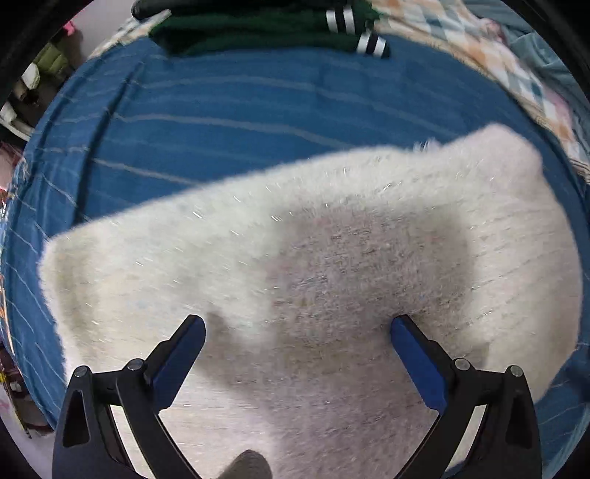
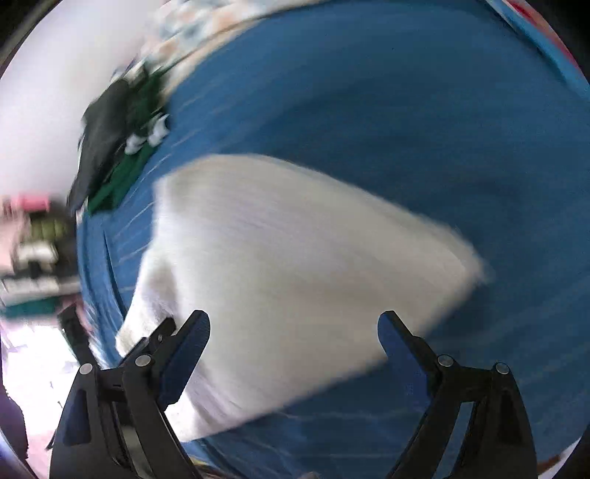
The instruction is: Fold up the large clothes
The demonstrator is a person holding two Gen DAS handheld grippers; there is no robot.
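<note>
A fluffy white sweater (image 1: 295,258) lies folded on a blue striped bed sheet (image 1: 221,110). My left gripper (image 1: 298,324) is open and empty, just above the sweater's near part. In the right wrist view, which is motion-blurred, the same white sweater (image 2: 287,265) lies on the blue sheet (image 2: 405,129). My right gripper (image 2: 294,320) is open and empty over the sweater's near edge. Part of another black gripper shows behind its left finger (image 2: 195,342).
A folded dark green garment with white-striped cuffs (image 1: 265,33) lies at the far edge of the bed, also in the right wrist view (image 2: 121,147). A patterned quilt (image 1: 516,66) lies far right. Shelves with clutter (image 2: 33,250) stand beyond the bed's left edge.
</note>
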